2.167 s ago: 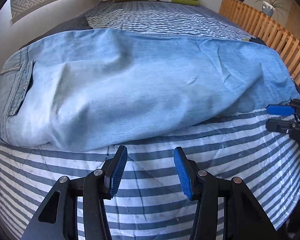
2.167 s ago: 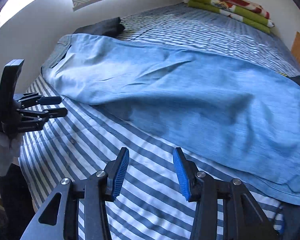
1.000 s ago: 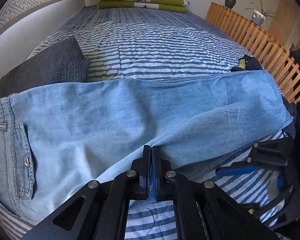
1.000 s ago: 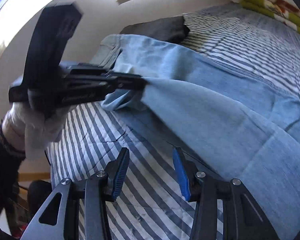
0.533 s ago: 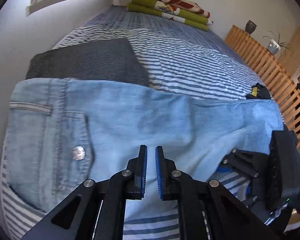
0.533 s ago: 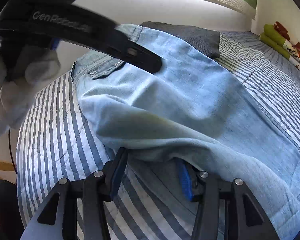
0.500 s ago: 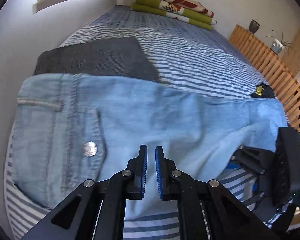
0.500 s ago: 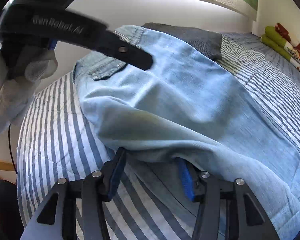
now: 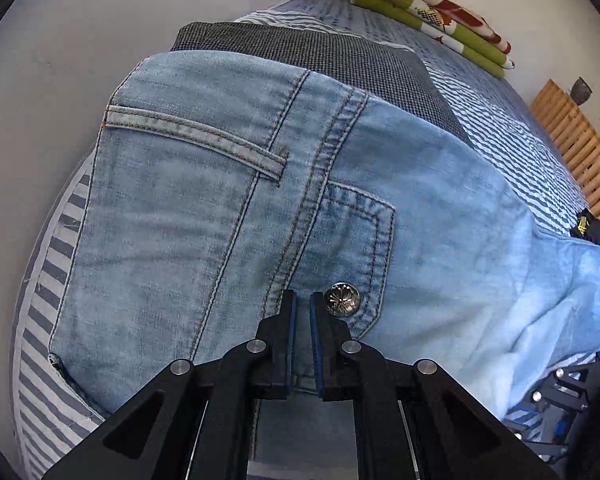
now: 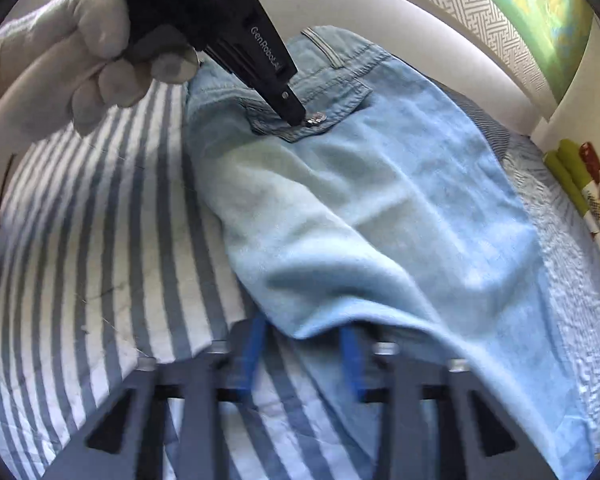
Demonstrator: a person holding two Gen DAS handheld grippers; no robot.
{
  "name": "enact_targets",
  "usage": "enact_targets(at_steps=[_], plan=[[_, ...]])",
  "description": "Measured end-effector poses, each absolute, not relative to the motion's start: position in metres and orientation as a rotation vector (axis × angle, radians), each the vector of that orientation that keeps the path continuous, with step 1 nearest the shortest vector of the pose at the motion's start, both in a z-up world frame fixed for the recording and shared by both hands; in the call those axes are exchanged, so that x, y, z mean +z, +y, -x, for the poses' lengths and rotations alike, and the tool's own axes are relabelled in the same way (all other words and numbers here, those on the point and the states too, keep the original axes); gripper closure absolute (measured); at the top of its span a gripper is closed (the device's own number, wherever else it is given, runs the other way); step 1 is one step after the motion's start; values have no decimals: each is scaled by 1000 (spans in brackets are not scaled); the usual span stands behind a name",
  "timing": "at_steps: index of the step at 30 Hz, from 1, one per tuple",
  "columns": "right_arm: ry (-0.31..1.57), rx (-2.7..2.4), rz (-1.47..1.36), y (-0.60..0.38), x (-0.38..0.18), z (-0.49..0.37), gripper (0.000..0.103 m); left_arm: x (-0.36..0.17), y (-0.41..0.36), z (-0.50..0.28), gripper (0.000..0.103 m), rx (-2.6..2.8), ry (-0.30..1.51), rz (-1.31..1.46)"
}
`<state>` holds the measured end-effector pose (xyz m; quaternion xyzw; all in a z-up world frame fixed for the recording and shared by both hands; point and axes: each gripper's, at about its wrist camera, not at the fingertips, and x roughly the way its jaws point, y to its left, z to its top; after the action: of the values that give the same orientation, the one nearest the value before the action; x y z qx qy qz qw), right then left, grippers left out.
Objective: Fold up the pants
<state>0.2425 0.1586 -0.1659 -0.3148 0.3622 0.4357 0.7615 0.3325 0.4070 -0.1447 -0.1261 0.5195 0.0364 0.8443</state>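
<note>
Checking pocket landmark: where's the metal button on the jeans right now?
Left wrist view: the metal button sits on the jeans pocket flap, just right of the left gripper tips.

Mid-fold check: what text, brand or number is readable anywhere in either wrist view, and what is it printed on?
"GenRobot", white lettering, its end blurred: on the black arm of the left hand-held gripper, right wrist view.
Metal button on the jeans: embossed pattern, no readable letters.
Small dark item with yellow marks by the bed's edge: too small to read.

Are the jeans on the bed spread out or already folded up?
Folded once lengthwise: the jeans form one long strip, one back pocket showing.
</note>
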Motion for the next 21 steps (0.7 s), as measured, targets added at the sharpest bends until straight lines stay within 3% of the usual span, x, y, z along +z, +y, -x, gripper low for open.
enact_targets(at_steps=[5, 11, 14, 18, 20, 21], plan=[[836, 1186, 350, 113, -95, -247, 99, -150, 400, -344, 96, 92, 1110, 217], [961, 1220, 614, 127, -153, -208, 101, -152, 406, -344, 96, 98, 1103, 267], [952, 1309, 561, 115, -145, -190, 103, -145, 406, -330, 95, 98, 1098, 235], [909, 1191, 481, 104, -127, -218, 103, -128, 405, -290, 83, 103, 1037, 226], [919, 1133, 469, 100, -126, -227, 99, -121, 401, -266, 82, 96, 1007, 237], [937, 1137, 459, 102, -127, -229, 88, -121, 399, -254, 82, 91, 1000, 239]])
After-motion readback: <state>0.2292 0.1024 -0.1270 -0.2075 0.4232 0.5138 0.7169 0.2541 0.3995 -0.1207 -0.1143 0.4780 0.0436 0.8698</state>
